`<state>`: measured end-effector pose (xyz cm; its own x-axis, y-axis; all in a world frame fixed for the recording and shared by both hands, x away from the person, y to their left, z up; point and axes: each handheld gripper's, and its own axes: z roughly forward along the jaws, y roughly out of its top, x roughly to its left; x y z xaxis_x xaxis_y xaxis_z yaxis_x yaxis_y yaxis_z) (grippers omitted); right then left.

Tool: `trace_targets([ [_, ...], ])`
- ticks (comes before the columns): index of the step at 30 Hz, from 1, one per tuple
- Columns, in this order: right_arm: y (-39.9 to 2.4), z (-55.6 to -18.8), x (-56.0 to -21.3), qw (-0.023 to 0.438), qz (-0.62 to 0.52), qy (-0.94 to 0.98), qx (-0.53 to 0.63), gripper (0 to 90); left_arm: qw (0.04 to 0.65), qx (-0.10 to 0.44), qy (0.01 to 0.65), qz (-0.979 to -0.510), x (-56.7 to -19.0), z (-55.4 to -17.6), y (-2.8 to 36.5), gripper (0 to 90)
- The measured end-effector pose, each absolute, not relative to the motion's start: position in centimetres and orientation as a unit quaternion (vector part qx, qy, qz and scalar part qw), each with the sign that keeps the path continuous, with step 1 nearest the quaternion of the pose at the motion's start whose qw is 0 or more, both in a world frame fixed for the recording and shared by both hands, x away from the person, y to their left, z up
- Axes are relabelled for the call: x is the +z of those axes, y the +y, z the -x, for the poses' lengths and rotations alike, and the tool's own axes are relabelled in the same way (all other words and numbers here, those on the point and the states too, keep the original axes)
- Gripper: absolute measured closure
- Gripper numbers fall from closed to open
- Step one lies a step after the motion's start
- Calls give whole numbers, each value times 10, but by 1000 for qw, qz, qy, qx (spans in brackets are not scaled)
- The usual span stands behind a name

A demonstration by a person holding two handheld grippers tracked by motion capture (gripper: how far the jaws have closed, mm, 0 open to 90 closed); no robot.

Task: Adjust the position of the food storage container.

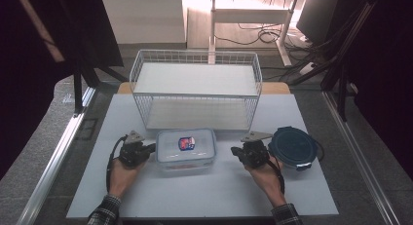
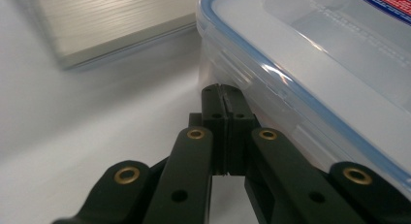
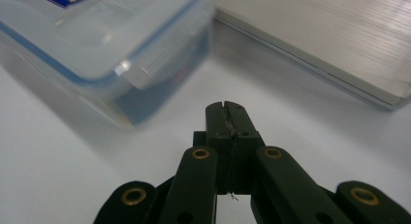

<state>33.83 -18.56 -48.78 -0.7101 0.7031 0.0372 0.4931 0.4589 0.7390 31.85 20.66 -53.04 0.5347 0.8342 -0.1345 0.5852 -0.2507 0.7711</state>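
A clear rectangular container (image 1: 186,147) with blue-sealed lid lies flat, closed, on the table.

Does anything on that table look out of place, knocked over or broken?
Nothing stands out. The clear container sits flat with its lid on, the dark round container lies level beside the right claw, and the wire rack stands upright. Nothing is spilled. Both claws are shut and empty.

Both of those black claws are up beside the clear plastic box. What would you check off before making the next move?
1. Left gripper shut, tip at the box wall: ok.
2. Right gripper shut, nothing between its jaws: ok.
3. Right gripper reaching the box: not ok, a gap remains.
4. Box lid seated flat: ok.
5. Side latches locked: cannot tell.
6. Round dark container away from the box: ok.
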Motion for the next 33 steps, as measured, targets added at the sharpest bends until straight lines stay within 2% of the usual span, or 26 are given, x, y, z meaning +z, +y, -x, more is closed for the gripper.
trace_targets([
  [8,-180,-344,-493,151,-349,844,379,891,428,123,448,-775,-532,-323,184,899],
  [17,-191,-353,-499,131,-365,839,382,893,426,114,438,-784,-529,-319,175,900],
  [33,-187,-332,-498,141,-355,857,346,895,418,92,441,-789,-525,-297,170,900],
])
